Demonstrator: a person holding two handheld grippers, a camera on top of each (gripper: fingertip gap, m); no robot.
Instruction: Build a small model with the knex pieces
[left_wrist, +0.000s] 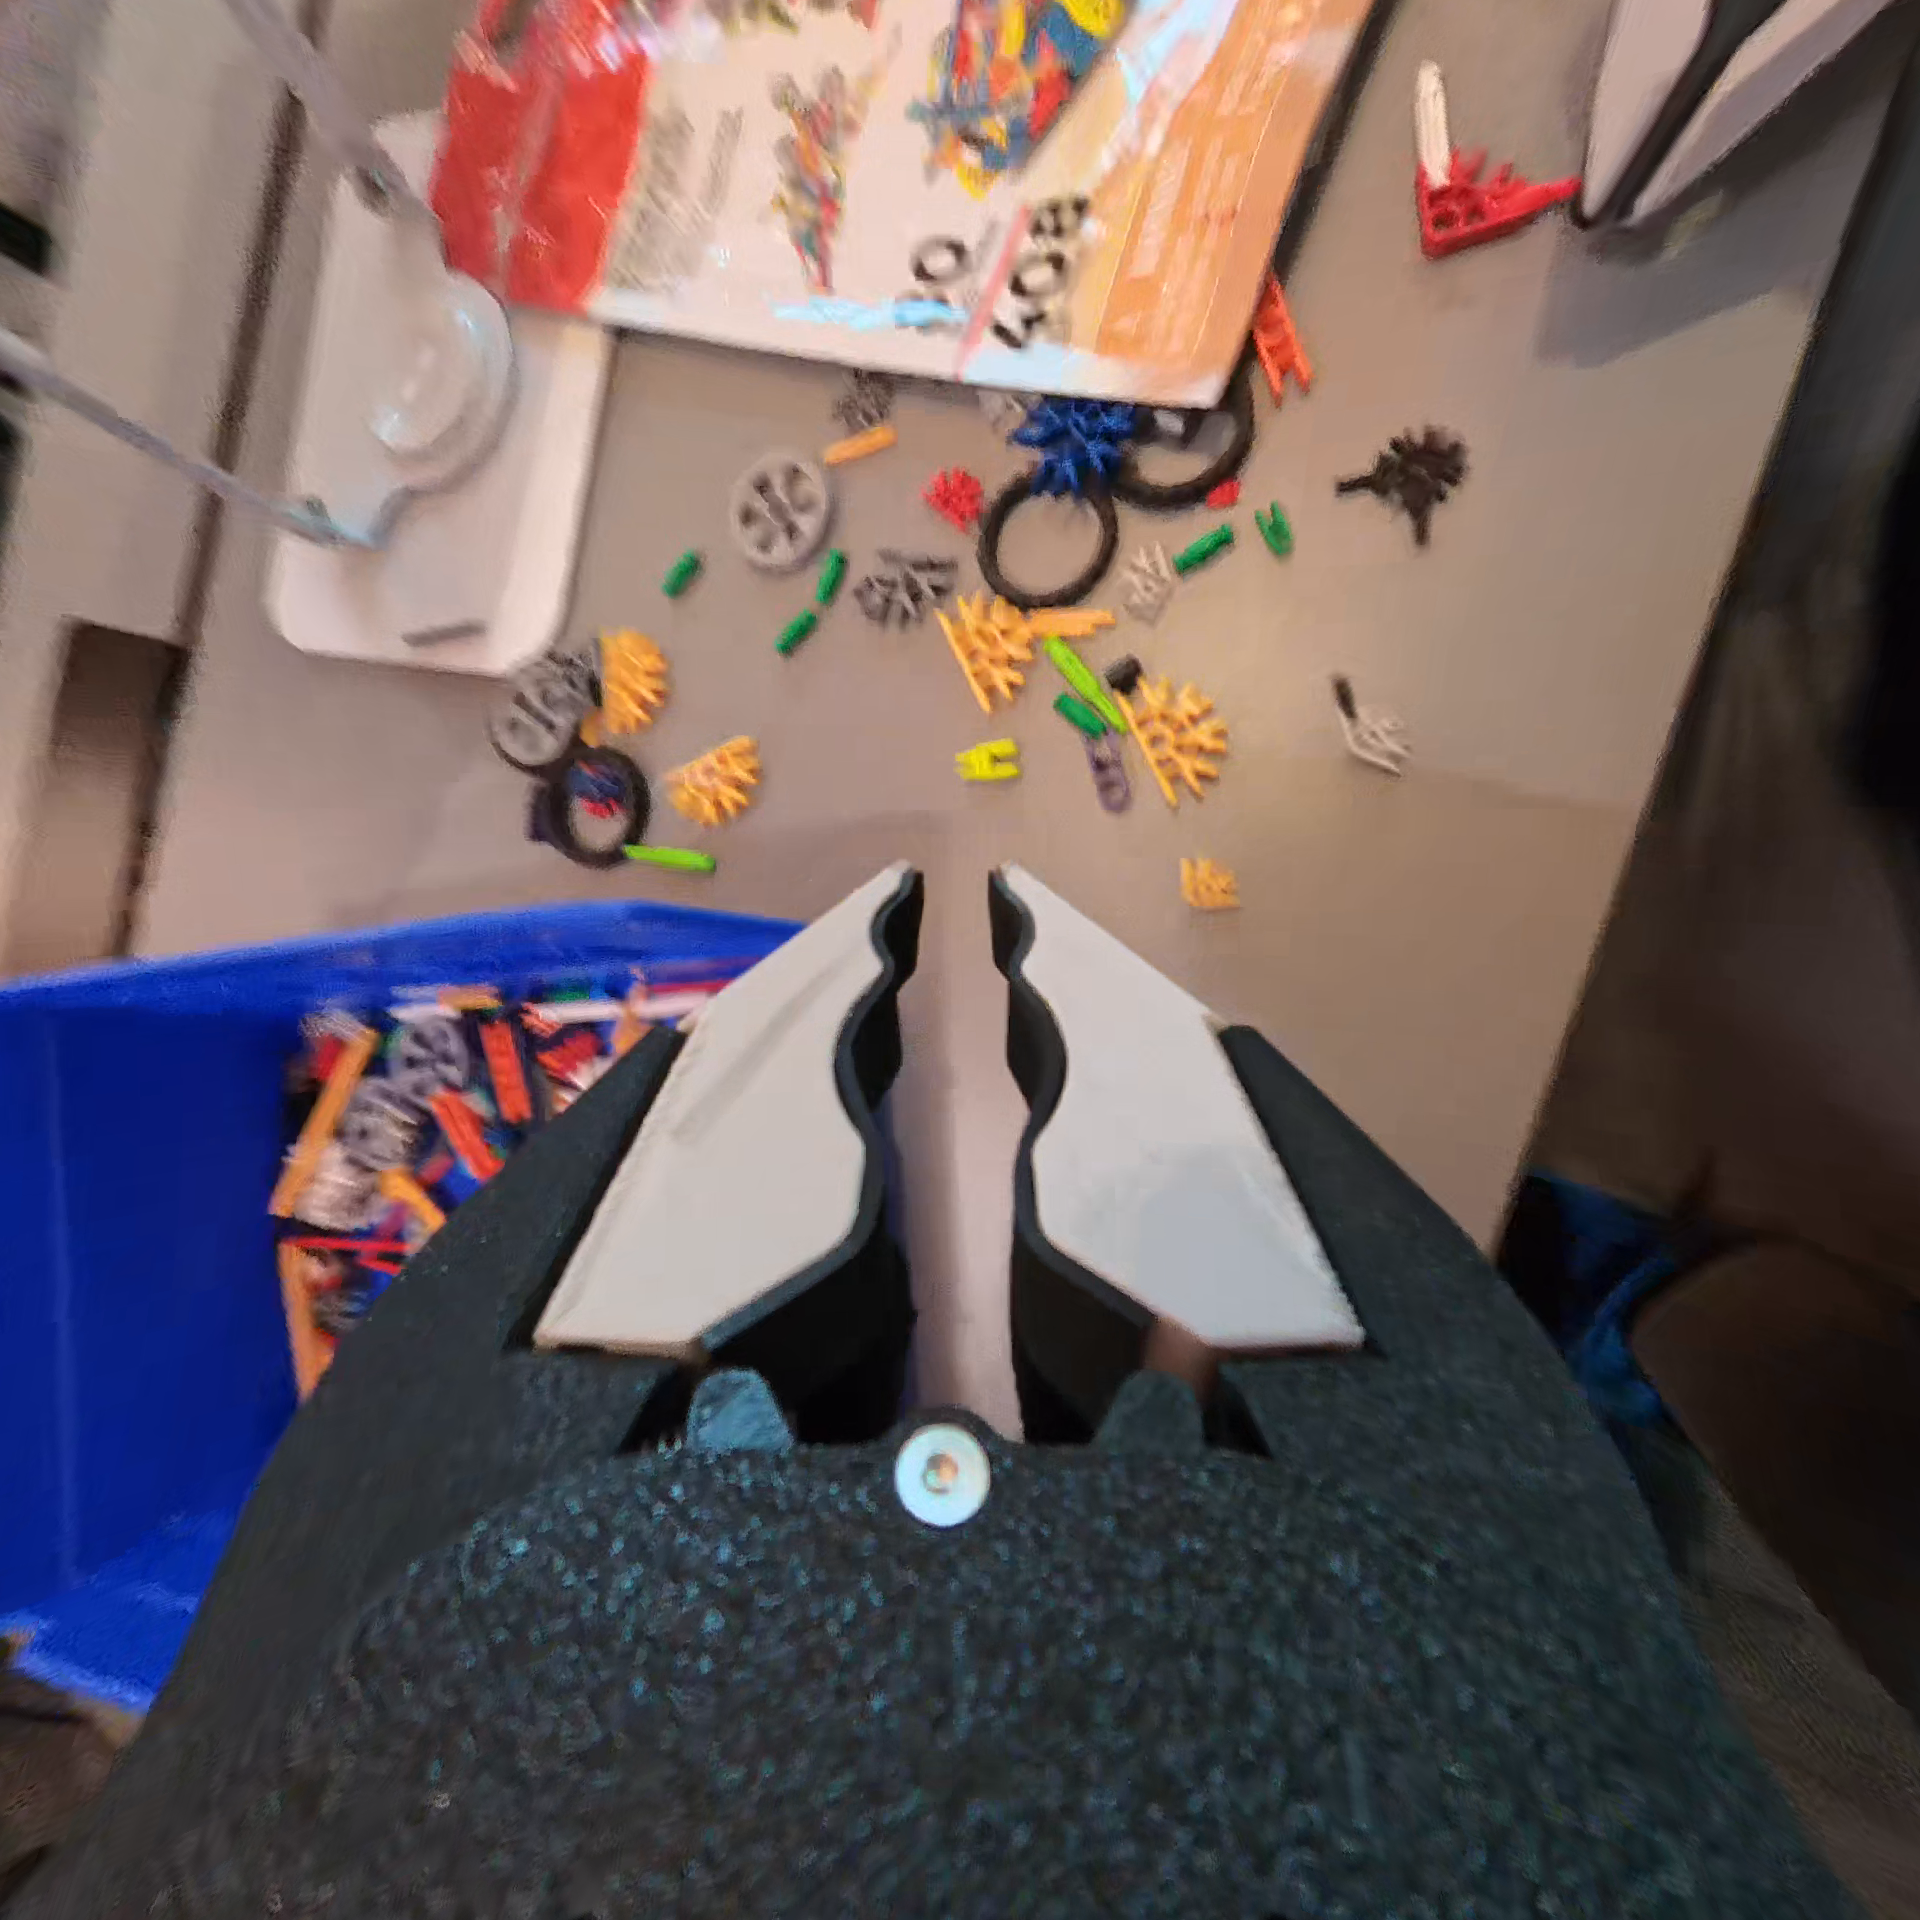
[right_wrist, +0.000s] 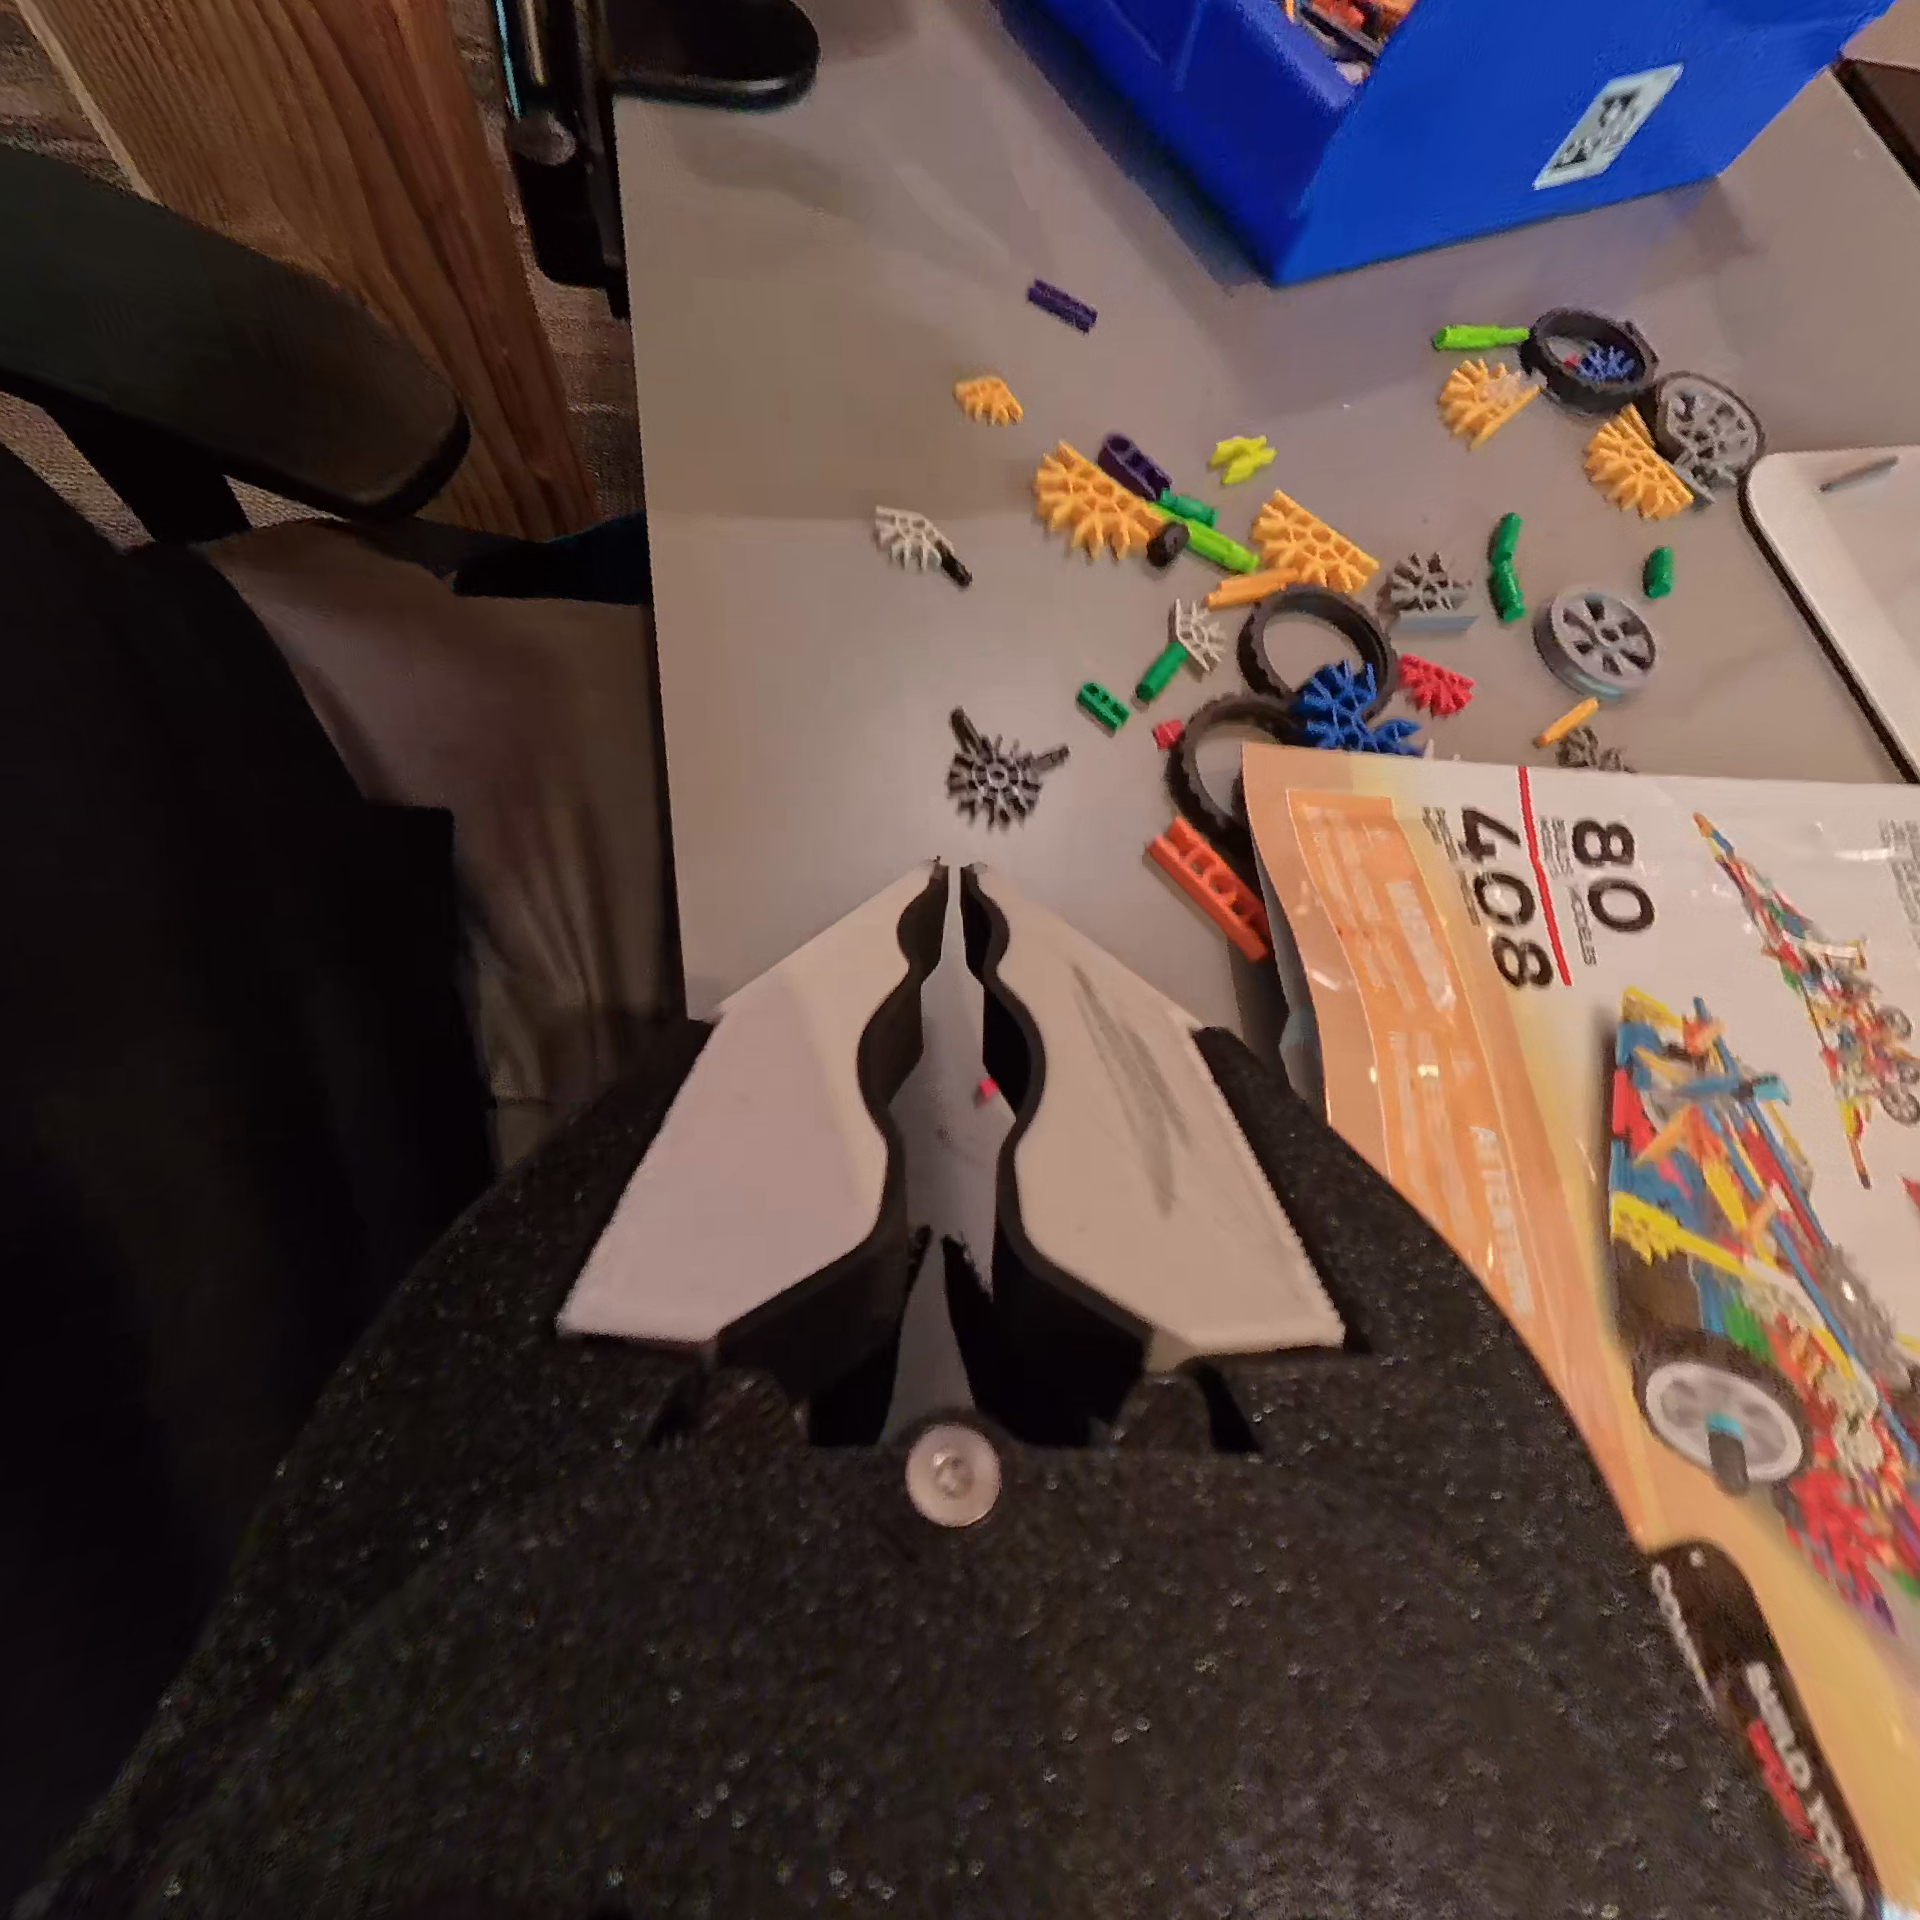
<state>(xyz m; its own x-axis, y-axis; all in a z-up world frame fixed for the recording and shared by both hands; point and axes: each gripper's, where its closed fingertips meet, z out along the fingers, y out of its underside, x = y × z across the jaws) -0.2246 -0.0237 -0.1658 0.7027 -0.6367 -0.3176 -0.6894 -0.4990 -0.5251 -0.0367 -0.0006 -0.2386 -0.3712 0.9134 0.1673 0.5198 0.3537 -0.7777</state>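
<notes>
My left gripper (left_wrist: 954, 883) is open by a narrow gap and holds nothing. It hovers over the grey table (left_wrist: 1351, 987), just short of a scatter of small plastic construction pieces. The nearest are a small yellow connector (left_wrist: 1208, 885) and a lime clip (left_wrist: 985, 762). My right gripper (right_wrist: 951, 871) is shut, its tips almost touching. A black snowflake connector (right_wrist: 995, 774) lies just beyond it. The left wrist view shows the right gripper (left_wrist: 1588, 206) beside a red connector with a white rod (left_wrist: 1475, 197). I cannot tell if it grips that piece.
A blue bin (left_wrist: 125, 1195) full of pieces stands left of my left gripper and also shows in the right wrist view (right_wrist: 1455, 156). A printed booklet (right_wrist: 1558, 1039) lies right of my right gripper. There is a white tray (left_wrist: 436, 499), a chair armrest (right_wrist: 208, 343) and the table edge (right_wrist: 655, 727). The gap from one gripper's tips to the other's is roughly 20 cm. The black snowflake connector (right_wrist: 995, 774) is about 5 cm from my right fingertips and 20 cm from my left. It is also in sight in the left wrist view (left_wrist: 1416, 462). My left gripper's tips are some 12 cm from the lime clip (left_wrist: 985, 762). My right wrist view (right_wrist: 1246, 459) looks at it from another angle.
</notes>
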